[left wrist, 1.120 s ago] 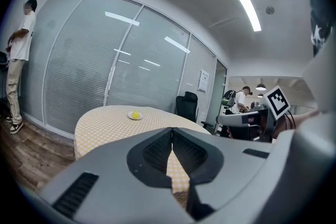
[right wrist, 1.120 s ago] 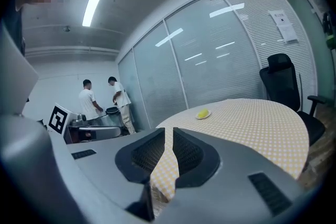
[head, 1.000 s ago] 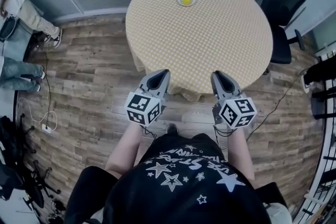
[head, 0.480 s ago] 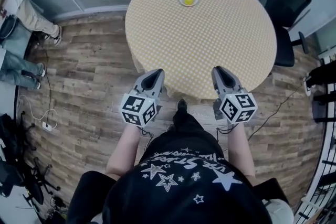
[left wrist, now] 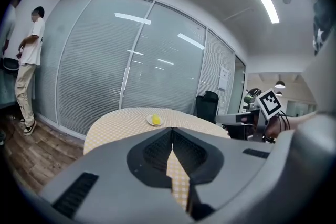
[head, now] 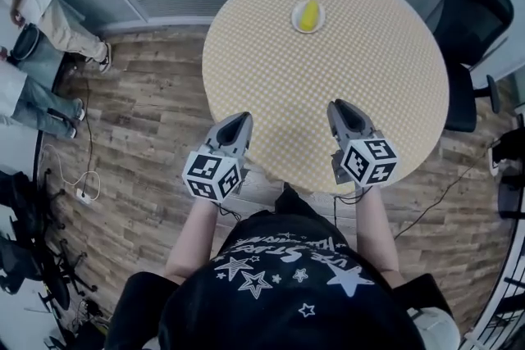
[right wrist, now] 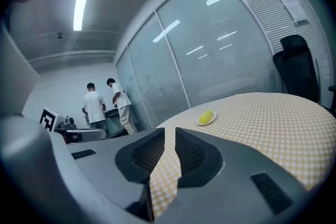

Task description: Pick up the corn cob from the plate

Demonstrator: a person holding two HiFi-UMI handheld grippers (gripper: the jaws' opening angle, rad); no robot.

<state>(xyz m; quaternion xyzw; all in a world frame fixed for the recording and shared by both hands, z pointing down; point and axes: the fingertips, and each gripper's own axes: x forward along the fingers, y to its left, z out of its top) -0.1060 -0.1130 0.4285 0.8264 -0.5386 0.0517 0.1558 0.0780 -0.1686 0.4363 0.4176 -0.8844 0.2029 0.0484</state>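
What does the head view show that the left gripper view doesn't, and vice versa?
Only the head view: the person's star-print shirt and a floor cable. Only the left gripper view: the ceiling light, a wall notice, and the left gripper with its tongs closed and empty. Both: the corn cob on its plate, the checked table, the black chair and bystanders.

Bright, even indoor light. Ceiling strip lamp (left wrist: pixel 265 0) glares; its reflections streak glass wall (left wrist: pixel 157 60). Heavy fisheye bending, dark corners in gripper views. Head view sharp, shadows faint.
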